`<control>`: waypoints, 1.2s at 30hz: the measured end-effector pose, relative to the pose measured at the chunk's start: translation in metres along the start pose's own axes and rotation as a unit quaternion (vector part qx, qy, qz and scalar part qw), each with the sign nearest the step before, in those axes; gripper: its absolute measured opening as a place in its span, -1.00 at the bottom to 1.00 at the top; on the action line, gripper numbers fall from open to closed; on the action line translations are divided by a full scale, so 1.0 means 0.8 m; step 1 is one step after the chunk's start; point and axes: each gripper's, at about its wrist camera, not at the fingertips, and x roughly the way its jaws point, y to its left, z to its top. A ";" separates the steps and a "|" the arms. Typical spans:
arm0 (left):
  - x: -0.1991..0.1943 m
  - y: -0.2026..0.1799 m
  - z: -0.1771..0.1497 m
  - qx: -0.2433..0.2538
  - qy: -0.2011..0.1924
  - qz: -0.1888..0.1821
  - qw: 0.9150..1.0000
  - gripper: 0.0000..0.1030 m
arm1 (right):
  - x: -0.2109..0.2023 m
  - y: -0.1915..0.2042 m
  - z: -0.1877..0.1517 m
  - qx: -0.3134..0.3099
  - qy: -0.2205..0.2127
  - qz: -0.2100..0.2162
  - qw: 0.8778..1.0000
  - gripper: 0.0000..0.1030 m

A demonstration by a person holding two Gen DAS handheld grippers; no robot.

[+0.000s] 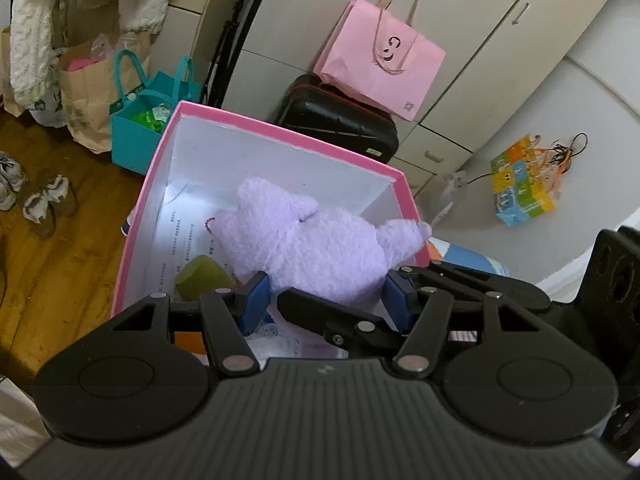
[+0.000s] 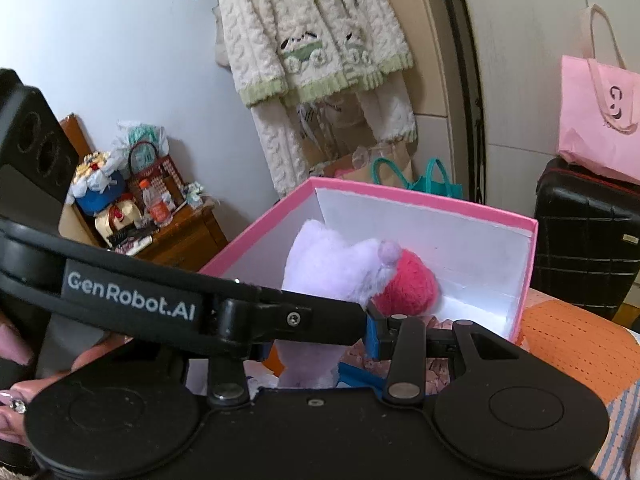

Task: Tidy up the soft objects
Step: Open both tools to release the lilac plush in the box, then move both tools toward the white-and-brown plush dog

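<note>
Gripping the purple plush toy (image 1: 316,248) over the pink box (image 1: 280,130), left gripper (image 1: 326,298) and right gripper (image 2: 316,340) both partly open, pads pressing its fur.

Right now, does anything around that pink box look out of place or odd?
Mildly: the purple plush toy isn't settled inside the pink box; one fuzzy limb pokes over its right rim, while both hand-held grippers pinch its near end.
</note>
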 end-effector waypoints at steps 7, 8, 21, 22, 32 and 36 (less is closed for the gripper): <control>-0.014 -0.020 -0.012 0.078 -0.021 0.035 0.996 0.18 | -0.014 0.008 -0.010 -0.031 0.013 -0.034 0.999 0.46; -0.022 -0.021 -0.014 0.083 -0.026 0.038 0.995 0.19 | -0.022 0.010 -0.015 -0.040 0.008 -0.037 0.998 0.46; -0.123 -0.059 -0.062 0.156 -0.070 0.033 0.985 0.25 | -0.131 0.051 -0.049 -0.085 -0.019 -0.083 0.993 0.48; -0.131 -0.064 -0.067 0.163 -0.071 0.030 0.984 0.25 | -0.140 0.054 -0.050 -0.087 -0.019 -0.085 0.992 0.48; -0.183 -0.116 -0.123 0.249 -0.043 0.002 0.968 0.32 | -0.222 0.080 -0.087 -0.096 -0.012 -0.090 0.991 0.48; -0.187 -0.130 -0.139 0.256 -0.004 -0.024 0.966 0.33 | -0.257 0.083 -0.107 -0.091 -0.029 -0.096 0.991 0.48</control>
